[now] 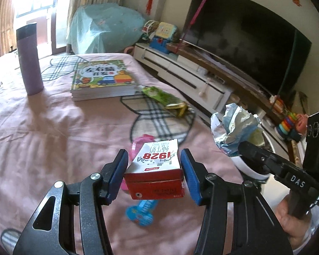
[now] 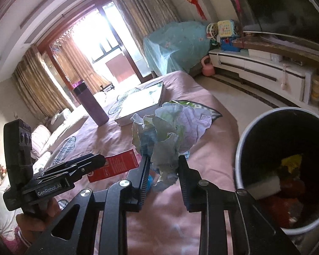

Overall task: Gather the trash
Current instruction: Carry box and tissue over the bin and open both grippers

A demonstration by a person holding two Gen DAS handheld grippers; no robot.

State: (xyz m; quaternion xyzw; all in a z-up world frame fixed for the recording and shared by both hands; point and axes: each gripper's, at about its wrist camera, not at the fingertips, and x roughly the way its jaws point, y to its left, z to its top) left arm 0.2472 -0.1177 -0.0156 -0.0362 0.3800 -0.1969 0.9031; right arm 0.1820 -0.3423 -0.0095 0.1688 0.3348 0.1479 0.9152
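Jaws: left gripper (image 1: pixel 154 175) clamps milk carton (image 1: pixel 157 170), right gripper (image 2: pixel 162 171) crumpled paper (image 2: pixel 172 127); bin (image 2: pixel 242 148) beside

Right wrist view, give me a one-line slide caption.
Right tool grips crumpled paper beside the open bin; left tool holds a red carton.

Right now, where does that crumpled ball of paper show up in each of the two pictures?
Left wrist view: crumpled paper at the right, above the milk carton, held by the right tool.
Right wrist view: crumpled paper in the centre, between that tool's fingers.
Shared landmark: the purple flask standing on the pink sheet.
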